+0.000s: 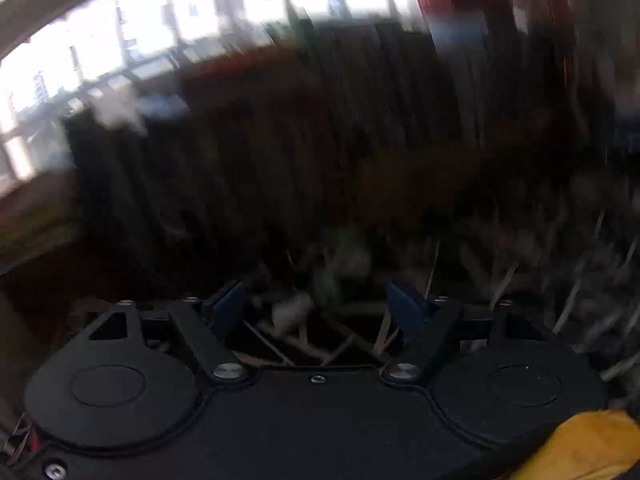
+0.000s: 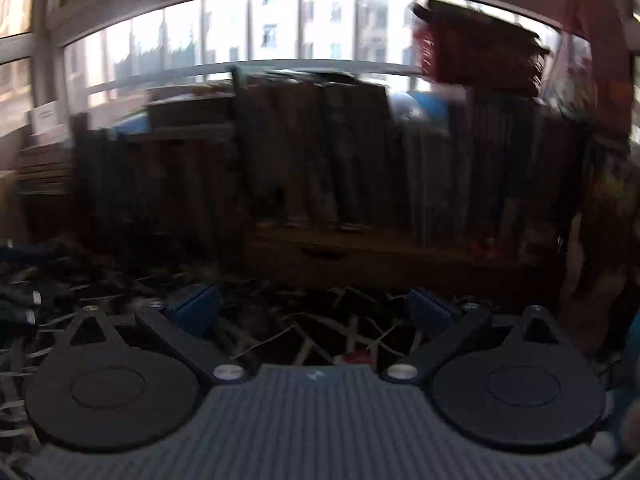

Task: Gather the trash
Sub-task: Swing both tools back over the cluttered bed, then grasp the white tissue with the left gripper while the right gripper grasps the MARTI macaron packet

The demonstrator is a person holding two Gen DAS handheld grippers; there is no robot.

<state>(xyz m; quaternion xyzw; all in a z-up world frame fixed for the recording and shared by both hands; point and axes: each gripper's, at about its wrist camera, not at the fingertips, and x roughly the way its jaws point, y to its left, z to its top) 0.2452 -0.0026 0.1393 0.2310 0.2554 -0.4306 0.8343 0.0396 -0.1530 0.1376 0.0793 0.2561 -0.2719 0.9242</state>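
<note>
Behind everything: wide bright window wall, w/ a long row of dark upright book spines below it, heavily motion-blurred in both views. Under that, dark floor littered w/ pale thin paper strips = the trash, spread beneath both tools. Left black two-finger gripper pitched down at the strips, blue pads apart, nothing clamped; small whitish scrap sits between/below them, contact unclear. Right grey-bodied gripper also angled down, pads wide apart, empty.
</note>
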